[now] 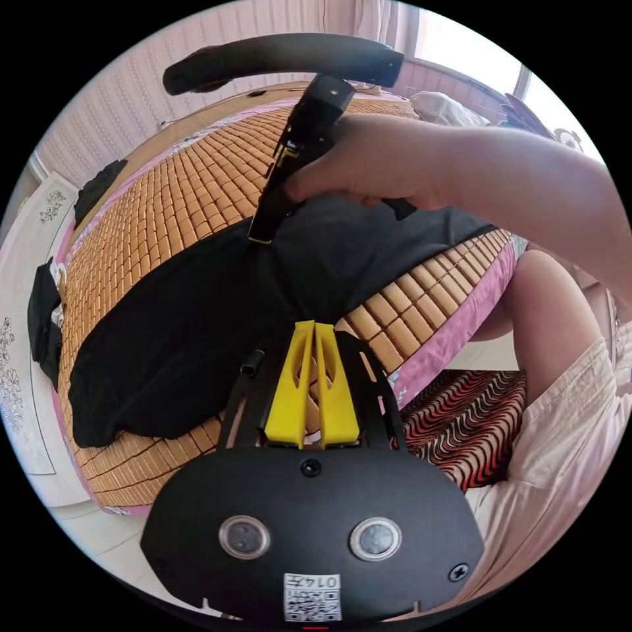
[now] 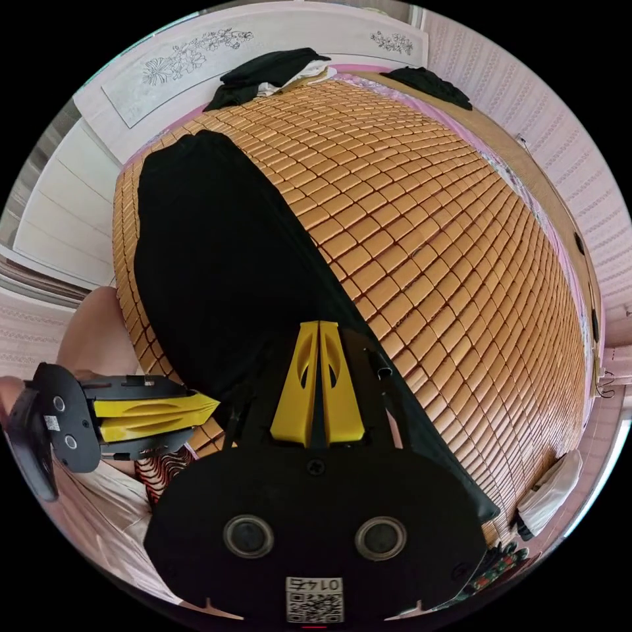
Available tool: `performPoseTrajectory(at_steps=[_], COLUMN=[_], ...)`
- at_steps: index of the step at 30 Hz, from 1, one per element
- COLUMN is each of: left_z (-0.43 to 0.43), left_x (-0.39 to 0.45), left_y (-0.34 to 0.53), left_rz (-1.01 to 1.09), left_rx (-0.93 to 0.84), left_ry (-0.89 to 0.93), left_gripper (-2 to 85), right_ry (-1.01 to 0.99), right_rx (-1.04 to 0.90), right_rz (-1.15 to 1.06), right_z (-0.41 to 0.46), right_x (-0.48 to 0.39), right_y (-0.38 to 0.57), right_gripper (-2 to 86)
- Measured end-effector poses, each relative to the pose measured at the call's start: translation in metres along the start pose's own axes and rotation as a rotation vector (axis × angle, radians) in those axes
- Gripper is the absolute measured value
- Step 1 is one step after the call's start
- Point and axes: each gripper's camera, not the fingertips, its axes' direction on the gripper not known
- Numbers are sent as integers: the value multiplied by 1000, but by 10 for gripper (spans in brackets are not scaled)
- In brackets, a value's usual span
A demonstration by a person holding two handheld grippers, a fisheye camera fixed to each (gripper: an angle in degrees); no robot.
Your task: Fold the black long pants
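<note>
Lying flat on the bamboo mat [image 2: 428, 217], the black pants [image 2: 217, 263] seem pinched by both closed grippers: left [image 1: 315, 326], right [image 2: 319, 326].

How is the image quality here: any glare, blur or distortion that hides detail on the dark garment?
Left gripper view: the window at the top is blown out white; the black long pants read as a flat dark mass with barely any folds. Right gripper view: even light, sharp; fisheye bulges the woven bamboo mat into a dome, and the pants show no texture.
</note>
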Motion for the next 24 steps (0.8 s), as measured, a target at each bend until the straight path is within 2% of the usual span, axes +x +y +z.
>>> performPoseTrajectory(at_steps=[3,16,18,22,24], left_z=[-11,-42,-47,-73,-85], left_x=[8,48,52,65,77], left_y=[-10,-41,-45,-50,-54], left_rz=[-28,-32,-33,-31,5], left_rx=[8,14,12,76,120], left_ry=[8,61,73,150,188], left_gripper=[-10,-9,-8,5,18], right_ry=[34,-56,-73,-208,-140], right_rx=[32,30,96,314,340], right_rz=[17,75,127,326,437], right_z=[0,23,17,-16,-25], right_x=[13,54,64,102,119], right_y=[2,28,44,139,199], right_gripper=[-4,-3,-2,7,18])
